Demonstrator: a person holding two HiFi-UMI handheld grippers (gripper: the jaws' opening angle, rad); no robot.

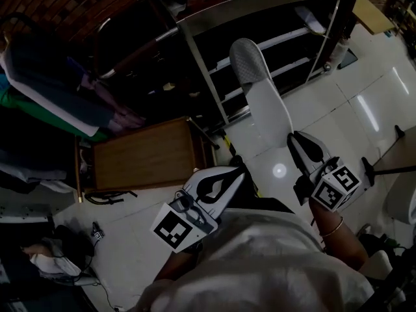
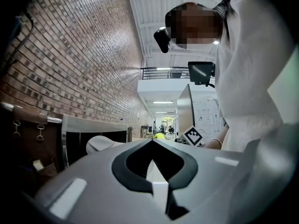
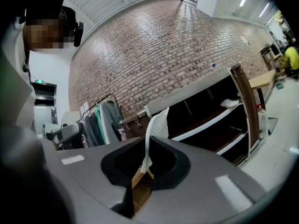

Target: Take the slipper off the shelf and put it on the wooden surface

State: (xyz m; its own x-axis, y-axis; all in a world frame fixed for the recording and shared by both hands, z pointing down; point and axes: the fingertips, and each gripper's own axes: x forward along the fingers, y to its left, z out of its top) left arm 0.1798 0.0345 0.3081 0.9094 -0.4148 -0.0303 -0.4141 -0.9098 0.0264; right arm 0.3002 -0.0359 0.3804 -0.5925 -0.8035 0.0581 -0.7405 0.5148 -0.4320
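A white slipper [image 1: 260, 96] hangs in the air in front of the shelf [image 1: 273, 5], its quilted sole end uppermost. My right gripper [image 1: 298, 142] is shut on its lower end. In the right gripper view the slipper [image 3: 156, 127] rises edge-on from between the jaws of the right gripper [image 3: 148, 164]. My left gripper [image 1: 235, 174] is lower and to the left, near the person's body, with its jaws together and nothing in them. In the left gripper view the left gripper [image 2: 154, 171] points past the slipper [image 2: 100, 144]. The wooden surface [image 1: 146, 155] lies left of both grippers.
The metal shelf holds another white item [image 1: 311, 19] on an upper level. Clothes [image 1: 45, 90] hang on a rack at the far left. Cables and small items [image 1: 78, 252] lie on the pale tiled floor [image 1: 351, 96]. A brick wall [image 3: 154, 55] stands behind the shelf.
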